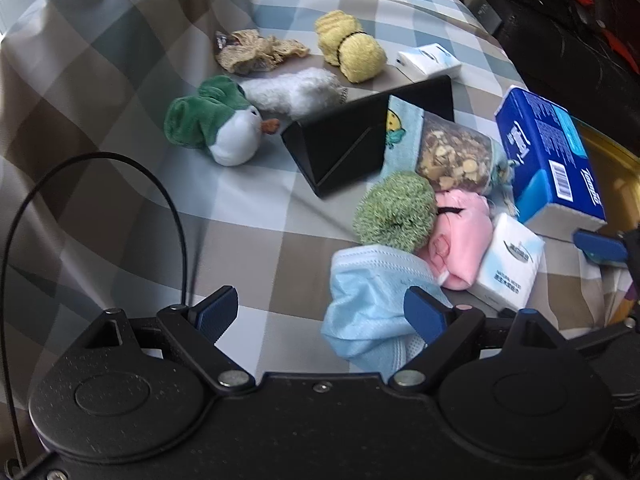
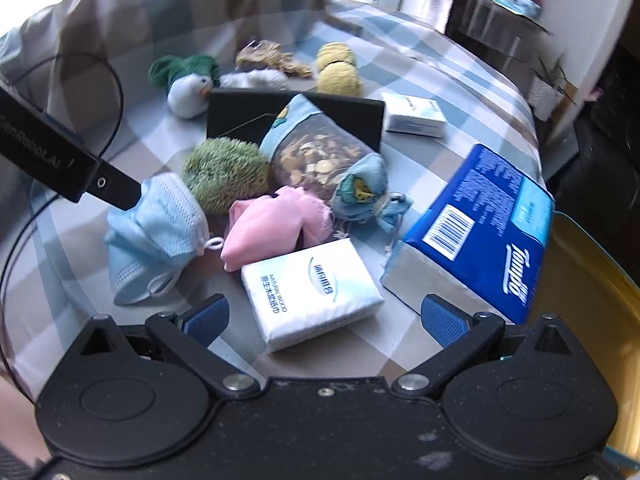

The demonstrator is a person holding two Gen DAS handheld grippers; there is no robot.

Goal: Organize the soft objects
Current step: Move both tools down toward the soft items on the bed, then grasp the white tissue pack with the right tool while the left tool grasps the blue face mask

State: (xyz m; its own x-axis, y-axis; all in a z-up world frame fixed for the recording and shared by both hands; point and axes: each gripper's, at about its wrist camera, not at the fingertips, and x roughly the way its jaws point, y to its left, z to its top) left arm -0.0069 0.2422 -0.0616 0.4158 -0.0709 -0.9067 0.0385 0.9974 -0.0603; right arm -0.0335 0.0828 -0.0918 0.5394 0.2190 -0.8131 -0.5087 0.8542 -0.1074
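Soft objects lie on a checked cloth. My left gripper is open; its right finger rests against a crumpled blue face mask, also in the right wrist view. Beside it lie a green fuzzy ball, a pink pouch and a white tissue pack. My right gripper is open with the white tissue pack between its fingers, jaws apart from it. Farther back lie a green-and-white plush bird, a white fluffy piece, a yellow rolled towel and a tan knit cloth.
A black box stands mid-table with a blue pouch of dried pieces leaning on it. A blue tissue package sits at right, by a yellow container. A second small white pack lies farther back. Dark furniture stands beyond the table edge.
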